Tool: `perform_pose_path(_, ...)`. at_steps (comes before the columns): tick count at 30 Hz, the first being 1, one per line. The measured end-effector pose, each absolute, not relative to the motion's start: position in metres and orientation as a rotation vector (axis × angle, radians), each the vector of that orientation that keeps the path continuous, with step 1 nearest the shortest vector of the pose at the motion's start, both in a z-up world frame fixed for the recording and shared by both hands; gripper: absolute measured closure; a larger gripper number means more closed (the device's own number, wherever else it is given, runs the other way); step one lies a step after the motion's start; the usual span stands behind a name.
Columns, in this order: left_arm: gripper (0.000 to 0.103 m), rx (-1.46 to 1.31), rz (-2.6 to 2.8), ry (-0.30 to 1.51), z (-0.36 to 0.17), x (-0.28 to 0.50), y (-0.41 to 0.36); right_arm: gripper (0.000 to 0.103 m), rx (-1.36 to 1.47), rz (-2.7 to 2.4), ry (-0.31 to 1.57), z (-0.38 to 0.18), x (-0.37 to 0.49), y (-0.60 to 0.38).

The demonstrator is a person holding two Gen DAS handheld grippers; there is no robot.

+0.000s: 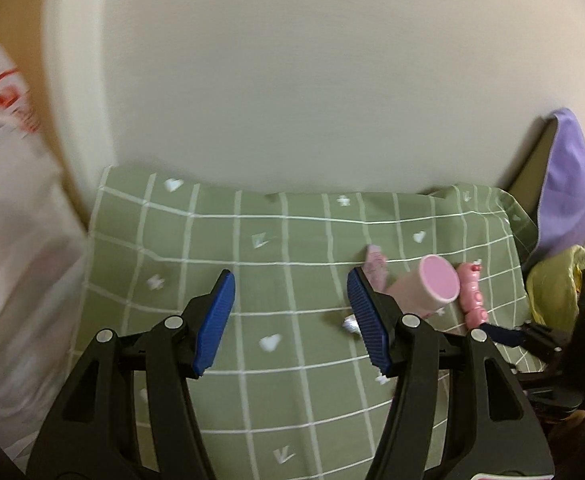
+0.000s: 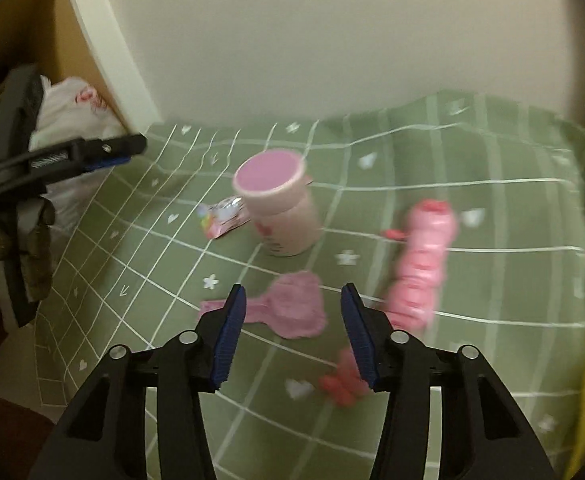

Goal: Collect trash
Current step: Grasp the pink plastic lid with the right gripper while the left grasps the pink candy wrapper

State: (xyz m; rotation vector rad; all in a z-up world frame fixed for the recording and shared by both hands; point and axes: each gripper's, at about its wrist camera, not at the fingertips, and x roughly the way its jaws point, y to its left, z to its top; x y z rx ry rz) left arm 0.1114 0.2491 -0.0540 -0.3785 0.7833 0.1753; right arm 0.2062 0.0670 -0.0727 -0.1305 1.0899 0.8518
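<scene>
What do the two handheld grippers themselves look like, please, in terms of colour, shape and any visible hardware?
Both the left gripper and the right gripper share one design: a matte black plastic frame with triangular cut-outs, silver round pivot pins, and two fingers faced with ribbed blue pads. From the side, the left gripper shows a small metal spring. No cables or sleeves are visible.

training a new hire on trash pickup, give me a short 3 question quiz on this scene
1. True or false: the right gripper is holding the pink cup.
2. Which item lies nearest ahead of the right gripper's fingers? A) flat pink wrapper B) white bag C) purple cloth
3. What pattern does the green cloth carry?

Key: 1. False, both grippers are open and empty, including the left gripper. 2. A. 3. White grid lines with small white shapes such as hearts.
</scene>
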Motion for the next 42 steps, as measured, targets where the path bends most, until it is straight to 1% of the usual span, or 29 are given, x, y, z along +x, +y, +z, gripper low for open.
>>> perform_pose_path(4,0.048,-0.408,0.191,0.783,-0.058,0.102,0.257,0.063,-0.162,0.865,1.114,-0.086,0.204,0.086)
perform_pose_path(5,0.048,-0.413,0.190,0.784,-0.059,0.103,0.258,0.070,-0.181,0.864,1.110,-0.086,0.203,0.089)
perform_pose_path(6,0.048,-0.424,0.183,0.785,-0.062,0.102,0.259,0.087,-0.188,0.869,1.114,-0.087,0.202,0.092)
perform_pose_path(8,0.048,-0.437,0.156,0.793,-0.066,0.106,0.256,0.090,-0.192,0.879,1.138,-0.086,0.203,0.093)
perform_pose_path(9,0.048,-0.442,0.134,0.795,-0.068,0.109,0.254,0.096,-0.212,0.871,1.128,-0.084,0.202,0.092)
perform_pose_path(13,0.047,-0.438,0.043,0.809,-0.074,0.124,0.242,0.097,-0.224,0.843,1.113,-0.074,0.202,0.079)
perform_pose_path(17,0.047,-0.360,-0.025,0.873,-0.086,0.151,0.218,0.097,-0.175,0.800,1.105,-0.065,0.208,0.057)
perform_pose_path(20,0.047,-0.301,-0.044,0.913,-0.093,0.165,0.202,0.095,-0.126,0.758,1.079,-0.061,0.210,0.043)
perform_pose_path(21,0.047,-0.293,-0.051,0.919,-0.095,0.166,0.199,0.088,-0.113,0.745,1.078,-0.060,0.211,0.038)
perform_pose_path(22,0.047,-0.284,-0.059,0.925,-0.097,0.170,0.196,0.080,-0.102,0.737,1.081,-0.060,0.212,0.035)
perform_pose_path(23,0.047,-0.279,-0.065,0.931,-0.099,0.172,0.193,0.058,-0.081,0.736,1.085,-0.060,0.213,0.031)
perform_pose_path(24,0.047,-0.277,-0.069,0.936,-0.100,0.175,0.192,0.047,-0.053,0.744,1.088,-0.061,0.214,0.027)
perform_pose_path(27,0.047,-0.278,-0.072,0.952,-0.104,0.179,0.191,0.047,-0.009,0.766,1.111,-0.061,0.215,0.022)
perform_pose_path(31,0.048,-0.300,-0.081,0.998,-0.113,0.187,0.190,0.047,-0.087,0.770,1.110,-0.062,0.210,0.030)
perform_pose_path(32,0.049,-0.309,-0.086,1.012,-0.116,0.188,0.190,0.046,-0.104,0.766,1.105,-0.062,0.208,0.033)
perform_pose_path(33,0.058,-0.320,-0.089,1.019,-0.118,0.188,0.190,0.047,-0.122,0.759,1.108,-0.063,0.207,0.037)
perform_pose_path(34,0.075,-0.319,-0.083,1.013,-0.117,0.188,0.191,0.047,-0.141,0.757,1.115,-0.065,0.207,0.042)
perform_pose_path(35,0.077,-0.323,-0.079,1.011,-0.117,0.187,0.192,0.047,-0.170,0.767,1.122,-0.067,0.205,0.049)
perform_pose_path(42,0.078,-0.412,-0.009,0.960,-0.107,0.167,0.218,0.047,-0.288,0.807,1.072,-0.078,0.194,0.080)
